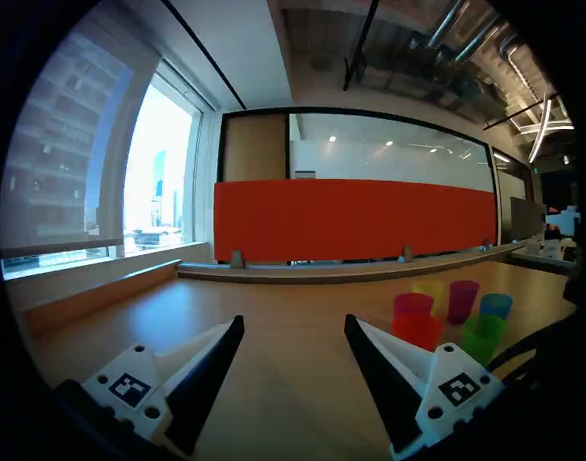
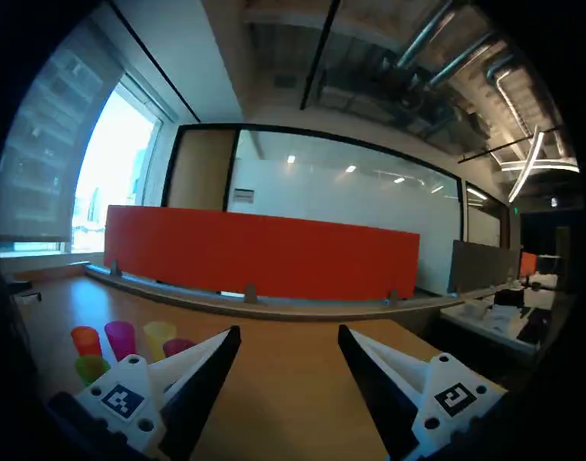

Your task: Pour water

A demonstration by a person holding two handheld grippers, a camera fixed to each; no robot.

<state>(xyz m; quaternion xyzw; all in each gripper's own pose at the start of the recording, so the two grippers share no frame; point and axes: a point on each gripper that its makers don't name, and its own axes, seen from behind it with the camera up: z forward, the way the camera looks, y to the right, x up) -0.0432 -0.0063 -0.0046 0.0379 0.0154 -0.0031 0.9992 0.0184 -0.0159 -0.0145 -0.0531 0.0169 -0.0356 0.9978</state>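
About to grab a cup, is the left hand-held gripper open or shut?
Open: the left hand-held gripper has its fingers wide apart, holding nothing.

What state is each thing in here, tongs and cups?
left tongs: open, empty
right tongs: open, empty
pink cup: upright, fill not visible
yellow cup: upright, fill not visible
purple cup: upright, fill not visible
blue cup: upright, fill not visible
orange cup: upright, fill not visible
green cup: upright, fill not visible
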